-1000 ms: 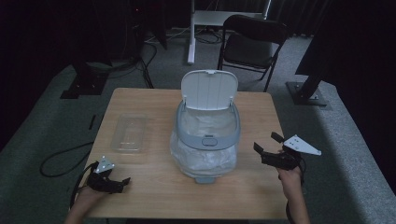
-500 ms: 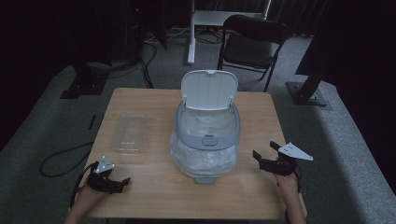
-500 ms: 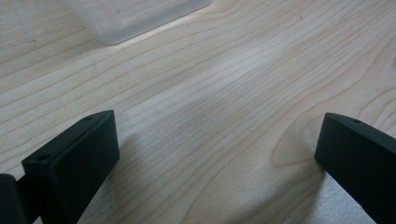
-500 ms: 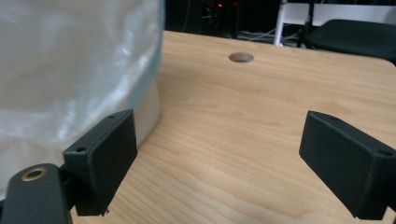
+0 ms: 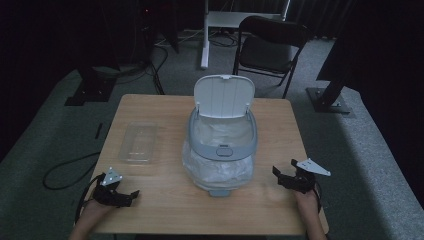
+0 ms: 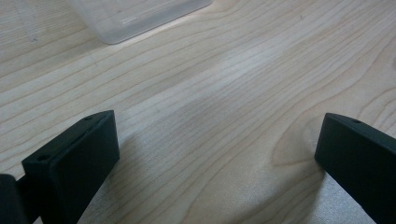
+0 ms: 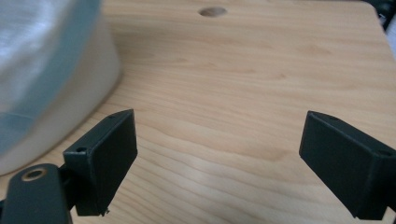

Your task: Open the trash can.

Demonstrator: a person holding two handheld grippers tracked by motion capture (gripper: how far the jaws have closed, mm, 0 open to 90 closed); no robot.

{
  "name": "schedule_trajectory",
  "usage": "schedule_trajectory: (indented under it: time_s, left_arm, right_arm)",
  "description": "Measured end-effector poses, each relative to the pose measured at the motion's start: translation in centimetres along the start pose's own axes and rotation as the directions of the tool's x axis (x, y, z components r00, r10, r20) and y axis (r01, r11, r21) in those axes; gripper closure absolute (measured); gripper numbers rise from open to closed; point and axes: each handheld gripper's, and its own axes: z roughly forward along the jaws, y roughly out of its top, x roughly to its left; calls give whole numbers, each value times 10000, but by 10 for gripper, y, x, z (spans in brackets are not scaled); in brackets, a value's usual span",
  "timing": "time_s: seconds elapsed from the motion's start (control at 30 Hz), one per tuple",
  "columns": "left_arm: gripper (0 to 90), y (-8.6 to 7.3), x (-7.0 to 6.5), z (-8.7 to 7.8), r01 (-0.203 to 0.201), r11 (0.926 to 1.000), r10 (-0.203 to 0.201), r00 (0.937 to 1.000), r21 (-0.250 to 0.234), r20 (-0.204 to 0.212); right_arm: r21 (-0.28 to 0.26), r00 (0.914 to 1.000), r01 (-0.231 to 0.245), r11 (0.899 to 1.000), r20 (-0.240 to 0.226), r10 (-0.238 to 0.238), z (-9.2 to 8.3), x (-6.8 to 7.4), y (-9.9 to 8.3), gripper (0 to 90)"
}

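2 grippers rest low at the near edge of the tabletop (image 5: 165, 107), and neither holds anything. Between them, at the centre, stands the white bin (image 5: 221, 150), its lid (image 5: 223, 95) tipped up and back and a clear liner bag (image 5: 210, 167) bulging over its grey rim. A clear plastic tray (image 5: 138, 142) lies flat to the left of the bin, well apart from it.

Change noted: over the last second the right gripper (image 5: 292, 178) has drawn back from a raised position beside the bin and come down toward the near right corner, where it now sits close above the wood. Its jaws stand wide apart with bare tabletop between them; the right gripper view shows the bin wall just off to the side, not touched. The left gripper (image 5: 120, 196) has stayed at the near left corner, jaws likewise spread, with the tray's near corner ahead of it.

Judgement: the withdrawal suggests work on the bin is either finished or paused, with both hands parked clear of it. No contact with bin, bag or tray at present.
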Motion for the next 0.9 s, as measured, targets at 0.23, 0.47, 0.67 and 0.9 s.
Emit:
schedule_trajectory:
  time_s: [0.23, 0.47, 0.67, 0.9]
  left_arm:
    - [5, -1, 0, -1, 73, 10000, -73, 10000, -4, -35]
    - [5, 1, 5, -6, 667, 9976, -663, 9975, -161, 242]
    - [5, 10, 7, -18, 958, 9937, -947, 9953, -585, 205]
    - [5, 28, 19, -33, 1550, 9780, -1561, 9877, -1393, 30]
  right_arm:
    - [616, 9973, -178, 9979, 723, 133, 7, 0, -10, 108]
    - [1268, 9924, -316, 9914, 1218, 161, 12, 1, -12, 108]
    - [1699, 9879, -521, 9841, 1529, 259, 13, -2, -12, 108]
    - [2500, 9847, -907, 9640, 1671, 494, 18, -5, -12, 118]
